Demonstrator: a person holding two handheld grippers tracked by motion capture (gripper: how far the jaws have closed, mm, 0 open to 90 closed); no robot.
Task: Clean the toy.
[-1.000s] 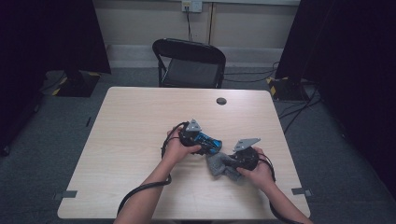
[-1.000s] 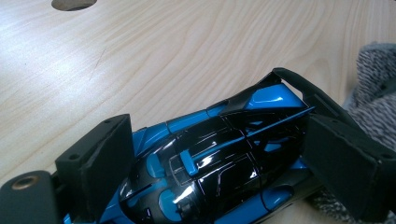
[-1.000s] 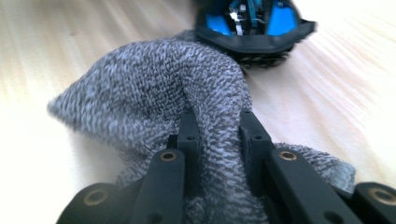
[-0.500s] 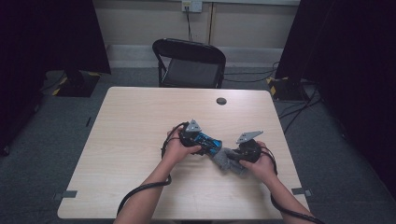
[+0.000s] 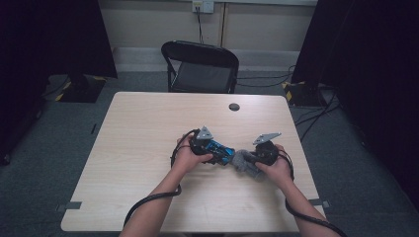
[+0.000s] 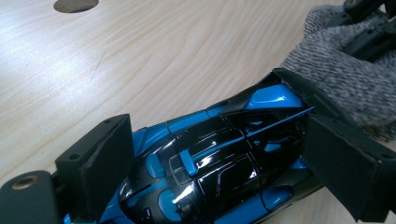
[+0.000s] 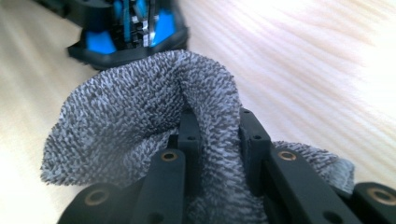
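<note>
The blue and black toy car (image 6: 219, 158) sits between your left gripper's (image 5: 213, 148) jaws, squeezed on both sides, low over the table (image 5: 138, 148). Just past its end, your right gripper (image 7: 217, 135) pinches a fuzzy grey cloth (image 7: 140, 116) — the cloth touches the car.

- High view: above the near edge, facing forward and down over the whole counter (image 5: 148, 148).
- Gripper views: close along their jaws; both share toy car (image 6: 219, 158) and cloth (image 7: 140, 116).
</note>
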